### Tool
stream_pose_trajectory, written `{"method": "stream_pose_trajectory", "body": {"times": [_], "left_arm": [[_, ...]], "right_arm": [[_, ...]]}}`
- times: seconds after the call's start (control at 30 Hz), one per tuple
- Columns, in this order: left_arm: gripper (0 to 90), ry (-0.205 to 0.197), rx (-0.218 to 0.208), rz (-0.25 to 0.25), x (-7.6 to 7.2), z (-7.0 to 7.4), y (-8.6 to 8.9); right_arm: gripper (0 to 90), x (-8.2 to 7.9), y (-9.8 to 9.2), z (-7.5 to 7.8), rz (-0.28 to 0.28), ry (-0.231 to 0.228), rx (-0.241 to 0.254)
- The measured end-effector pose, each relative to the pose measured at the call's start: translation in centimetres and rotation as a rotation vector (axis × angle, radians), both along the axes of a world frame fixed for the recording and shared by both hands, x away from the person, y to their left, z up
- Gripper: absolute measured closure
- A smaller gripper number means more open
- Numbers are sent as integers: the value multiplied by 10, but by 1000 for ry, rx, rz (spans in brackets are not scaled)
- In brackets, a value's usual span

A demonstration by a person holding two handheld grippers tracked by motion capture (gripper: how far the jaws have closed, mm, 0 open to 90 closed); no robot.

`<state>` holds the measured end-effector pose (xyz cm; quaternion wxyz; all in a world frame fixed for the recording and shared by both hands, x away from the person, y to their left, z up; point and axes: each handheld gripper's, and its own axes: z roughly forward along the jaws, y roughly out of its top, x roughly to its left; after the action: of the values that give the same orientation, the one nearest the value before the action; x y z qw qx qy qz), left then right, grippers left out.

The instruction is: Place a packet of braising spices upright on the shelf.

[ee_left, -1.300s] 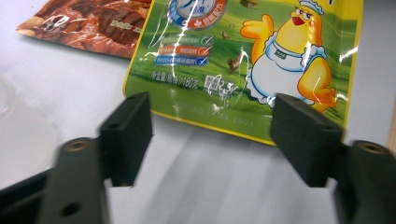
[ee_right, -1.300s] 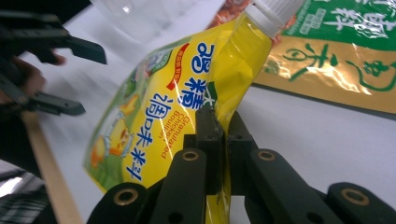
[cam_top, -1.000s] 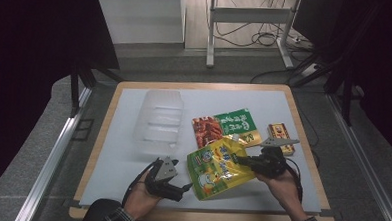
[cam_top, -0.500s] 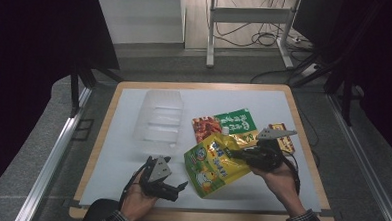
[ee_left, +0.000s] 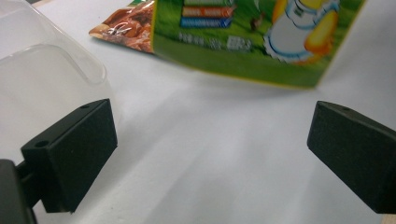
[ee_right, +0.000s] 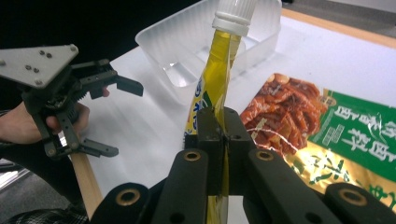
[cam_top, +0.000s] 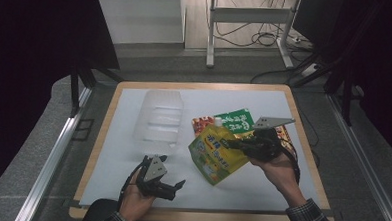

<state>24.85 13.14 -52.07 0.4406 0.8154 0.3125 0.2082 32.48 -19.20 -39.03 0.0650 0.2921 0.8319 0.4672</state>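
Now a yellow-green spouted pouch (cam_top: 216,152) hangs above the desk (cam_top: 261,186), pinched.
Its edge is clamped between the pressed fingers of the right gripper (cam_top: 243,146), white cap (ee_right: 233,14) upward, clear of the sheet. Just behind it lie a red-and-green snack bag (cam_top: 233,121) and a clear plastic tray (cam_top: 159,120). Nearer the front edge, the left gripper (cam_top: 173,189) has just spread its fingers (ee_left: 77,154) wide with nothing between them.

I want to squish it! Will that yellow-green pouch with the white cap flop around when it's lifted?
Probably a bit. The spouted pouch is thin film, pinched flat by the right gripper, so it likely bends. Held by one edge, it hangs tilted and may swing. Its glossy skin could slip.
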Motion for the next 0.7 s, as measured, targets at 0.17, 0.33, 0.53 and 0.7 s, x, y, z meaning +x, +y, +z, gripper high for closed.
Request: {"method": "stream_pose_trajectory", "body": {"times": [0.17,0.33,0.53,0.7], "left_arm": [[16,-2,12,-4,0,0,0],[17,-10,5,-16,0,0,0],[16,-34,20,-20,-3,1,-2],[16,-34,15,-18,-3,1,-1]], "right_arm": [[877,2,3,9,2,-30,-21],[877,5,3,13,-8,-51,-33],[878,9,2,18,-13,-71,-39],[877,12,3,25,-2,-80,-38]]}}
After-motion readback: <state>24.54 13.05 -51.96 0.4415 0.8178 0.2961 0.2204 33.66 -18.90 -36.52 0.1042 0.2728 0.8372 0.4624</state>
